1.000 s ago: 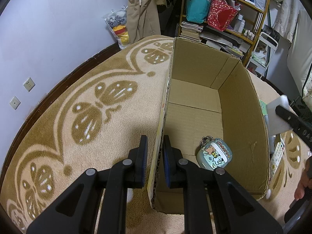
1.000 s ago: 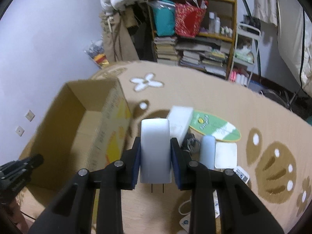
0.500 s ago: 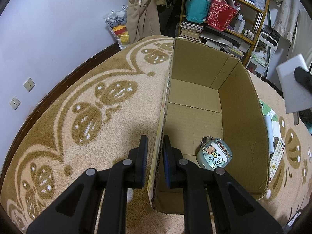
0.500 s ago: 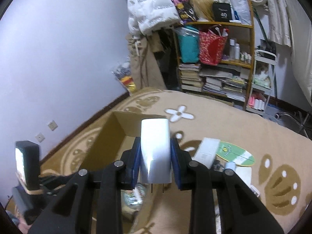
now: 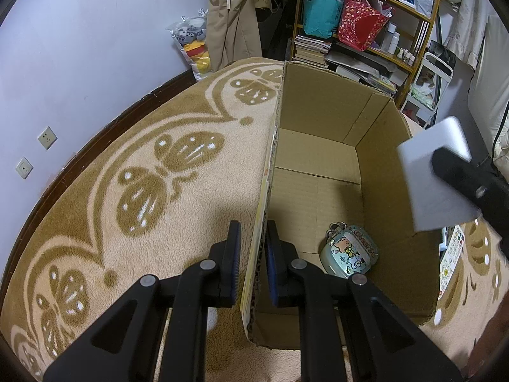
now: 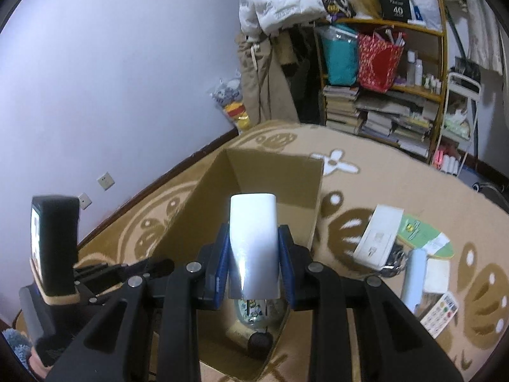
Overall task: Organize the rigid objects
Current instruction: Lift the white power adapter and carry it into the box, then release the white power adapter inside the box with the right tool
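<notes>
An open cardboard box [image 5: 321, 117] stands on the patterned rug. My left gripper [image 5: 253, 248] is shut on the box's left wall, one finger outside and one inside. On the box floor lies a small pale-green case [image 5: 348, 256] with cartoon stickers. My right gripper [image 6: 253, 254] is shut on a white power adapter [image 6: 253, 242], held above the cardboard box [image 6: 273, 175]. In the left wrist view the adapter [image 5: 429, 172] hangs over the box's right wall. The sticker case [image 6: 254, 313] shows below the adapter.
To the right of the box on the rug lie a white carton [image 6: 378, 238], a green fan [image 6: 423, 235], a pale cylinder [image 6: 412, 280], a white square pad [image 6: 437, 272] and a remote [image 5: 450, 256]. A crowded shelf [image 5: 366, 31] stands at the back.
My right gripper has carried the white adapter up and left, from above the rug's loose items to over the box. The left gripper and box have stayed still.
</notes>
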Motion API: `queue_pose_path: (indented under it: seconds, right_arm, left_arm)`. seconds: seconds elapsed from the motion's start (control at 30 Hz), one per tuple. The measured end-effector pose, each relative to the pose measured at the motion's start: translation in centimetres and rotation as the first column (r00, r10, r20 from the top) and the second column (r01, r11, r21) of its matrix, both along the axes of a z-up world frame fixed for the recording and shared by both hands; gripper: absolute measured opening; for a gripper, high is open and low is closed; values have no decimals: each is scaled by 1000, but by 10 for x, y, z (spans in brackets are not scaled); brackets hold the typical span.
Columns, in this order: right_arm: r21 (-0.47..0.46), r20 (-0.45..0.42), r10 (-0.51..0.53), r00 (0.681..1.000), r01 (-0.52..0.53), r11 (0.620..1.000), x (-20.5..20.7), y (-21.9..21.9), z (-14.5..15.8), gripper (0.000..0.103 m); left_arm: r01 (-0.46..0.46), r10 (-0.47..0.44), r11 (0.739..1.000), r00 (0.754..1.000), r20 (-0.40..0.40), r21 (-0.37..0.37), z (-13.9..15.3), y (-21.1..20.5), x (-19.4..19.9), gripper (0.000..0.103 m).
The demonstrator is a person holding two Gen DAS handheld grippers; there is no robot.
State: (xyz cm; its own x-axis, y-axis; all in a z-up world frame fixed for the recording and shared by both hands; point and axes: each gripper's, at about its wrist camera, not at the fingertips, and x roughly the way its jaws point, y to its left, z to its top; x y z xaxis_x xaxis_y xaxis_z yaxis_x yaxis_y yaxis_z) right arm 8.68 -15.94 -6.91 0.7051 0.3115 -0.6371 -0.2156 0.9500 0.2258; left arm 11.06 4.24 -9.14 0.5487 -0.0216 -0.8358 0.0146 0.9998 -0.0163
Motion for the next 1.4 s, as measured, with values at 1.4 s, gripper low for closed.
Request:
queue_pose_path:
  seconds: [1.4]
  right_arm:
    - [-113, 35, -25, 999, 29, 993, -8, 12, -1, 71]
  left_arm:
    - [7, -7, 1000, 1000, -3, -10, 0, 4, 1, 14]
